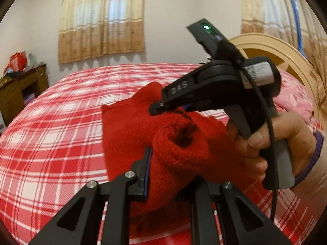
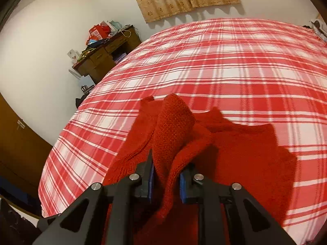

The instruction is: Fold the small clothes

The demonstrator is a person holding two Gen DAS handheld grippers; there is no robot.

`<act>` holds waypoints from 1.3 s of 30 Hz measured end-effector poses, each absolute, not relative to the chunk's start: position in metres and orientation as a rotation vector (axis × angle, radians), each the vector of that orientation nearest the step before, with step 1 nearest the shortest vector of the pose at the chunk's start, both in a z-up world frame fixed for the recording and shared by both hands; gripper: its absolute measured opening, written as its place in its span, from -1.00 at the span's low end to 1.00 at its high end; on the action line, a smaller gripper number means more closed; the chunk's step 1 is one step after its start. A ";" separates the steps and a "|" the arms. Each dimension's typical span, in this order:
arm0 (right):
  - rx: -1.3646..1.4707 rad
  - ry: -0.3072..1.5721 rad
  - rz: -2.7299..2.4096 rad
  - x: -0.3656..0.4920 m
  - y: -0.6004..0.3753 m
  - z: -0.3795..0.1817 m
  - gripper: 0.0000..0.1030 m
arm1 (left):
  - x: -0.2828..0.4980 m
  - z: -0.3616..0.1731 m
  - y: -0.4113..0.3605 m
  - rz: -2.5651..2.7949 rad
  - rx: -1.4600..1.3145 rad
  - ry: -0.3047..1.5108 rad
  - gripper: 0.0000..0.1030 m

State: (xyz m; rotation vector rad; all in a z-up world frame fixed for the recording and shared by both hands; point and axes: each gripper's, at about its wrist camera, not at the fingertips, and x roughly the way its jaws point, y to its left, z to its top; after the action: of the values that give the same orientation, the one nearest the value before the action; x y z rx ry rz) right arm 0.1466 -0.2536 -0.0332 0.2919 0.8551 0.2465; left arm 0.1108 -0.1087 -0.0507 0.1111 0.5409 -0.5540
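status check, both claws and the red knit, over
Left claw shut on red knit garment. Right claw shut on it too, bunched above the plaid bedspread. Nothing in the way.

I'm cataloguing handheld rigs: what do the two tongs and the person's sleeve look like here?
Both tongs are matte black with silver bolt heads on angular finger links and blue pads inside the fingers. The right tongs, seen from the side, carry pale "DAS" lettering, a green light, a white label, a grey grip and a black cable. The left tongs match. The sleeve has a purple cuff.
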 end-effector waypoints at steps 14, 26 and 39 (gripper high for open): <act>0.334 0.831 0.190 0.113 -0.330 -0.047 -0.64 | 0.102 -0.055 -0.173 -0.678 0.230 0.538 -0.69; 0.505 0.836 0.222 0.102 -0.375 -0.092 -0.64 | 0.097 -0.079 -0.204 -0.731 0.325 0.608 -0.69; 0.538 0.800 0.085 0.011 -0.386 -0.077 -0.25 | 0.057 -0.075 -0.155 -0.854 0.319 0.644 0.44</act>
State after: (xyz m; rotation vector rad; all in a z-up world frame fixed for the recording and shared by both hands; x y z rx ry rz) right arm 0.0108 -0.3863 -0.0767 0.5376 0.8000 0.0851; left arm 0.0571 -0.1554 -0.0751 0.3188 0.6437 -0.8537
